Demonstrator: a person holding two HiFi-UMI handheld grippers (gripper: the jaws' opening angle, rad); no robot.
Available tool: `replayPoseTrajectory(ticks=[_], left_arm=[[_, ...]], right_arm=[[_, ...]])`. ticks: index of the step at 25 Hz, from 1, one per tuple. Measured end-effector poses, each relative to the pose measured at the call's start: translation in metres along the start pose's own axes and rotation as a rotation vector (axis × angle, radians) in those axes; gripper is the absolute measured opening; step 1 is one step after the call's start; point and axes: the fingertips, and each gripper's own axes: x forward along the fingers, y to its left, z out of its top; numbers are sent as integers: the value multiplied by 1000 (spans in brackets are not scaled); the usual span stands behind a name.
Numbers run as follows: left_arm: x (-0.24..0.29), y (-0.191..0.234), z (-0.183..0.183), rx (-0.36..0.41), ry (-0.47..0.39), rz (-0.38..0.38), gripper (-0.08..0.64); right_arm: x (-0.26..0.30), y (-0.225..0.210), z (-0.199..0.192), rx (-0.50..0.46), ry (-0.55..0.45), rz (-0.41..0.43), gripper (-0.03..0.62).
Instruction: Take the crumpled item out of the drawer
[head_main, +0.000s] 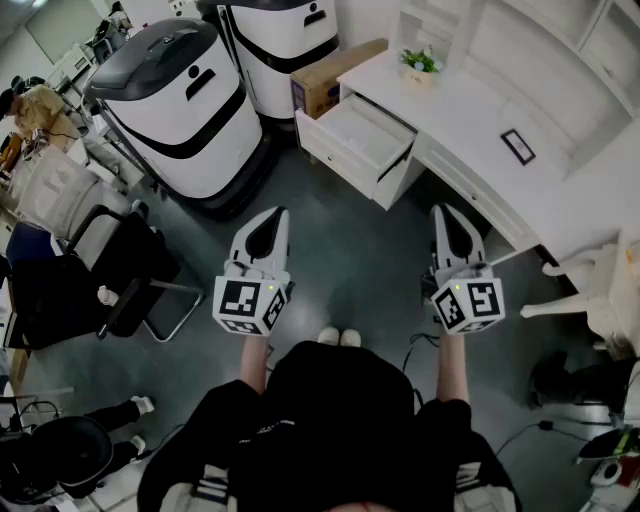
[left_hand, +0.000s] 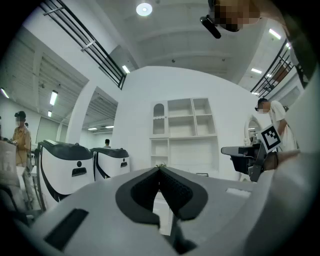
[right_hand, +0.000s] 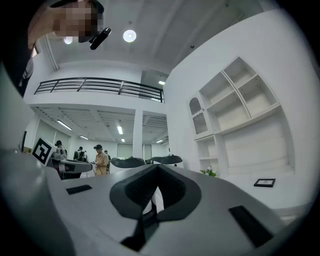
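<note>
The white drawer (head_main: 352, 150) stands pulled out of the white desk (head_main: 470, 110), ahead of me. Its inside looks plain white from here, and I cannot make out any crumpled item in it. My left gripper (head_main: 272, 216) is held over the grey floor, well short of the drawer, with its jaws shut and empty (left_hand: 160, 169). My right gripper (head_main: 445, 212) hangs level with it, in front of the desk's edge. Its jaws are also shut with nothing between them (right_hand: 157, 167). Both point toward the desk and its shelves.
Two large white-and-black machines (head_main: 185, 100) (head_main: 285, 40) stand to the left of the drawer, with a cardboard box (head_main: 335, 75) beside them. A black chair (head_main: 110, 280) is at the left. A potted plant (head_main: 420, 62) and a small black frame (head_main: 517, 146) sit on the desk.
</note>
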Motion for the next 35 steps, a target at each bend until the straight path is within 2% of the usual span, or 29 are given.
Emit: replayPoseTrajectory(ticks=[13,20,29,35], left_arm=[[16,-15,-4,-12,3,10,-2],[22,-26,-13,-4,33,26,-2],[41,-13,-26,-29,71,49,-2],[79,7,-30,-31,61,40,-2]], right_arm=[[2,-18,-3,32,-9,34,-9],[9,-34,-10,68,-6,55,-8],[36,-48,-17,89,-13,57,-8],[72,-61,-27,91,-22,53,-8]])
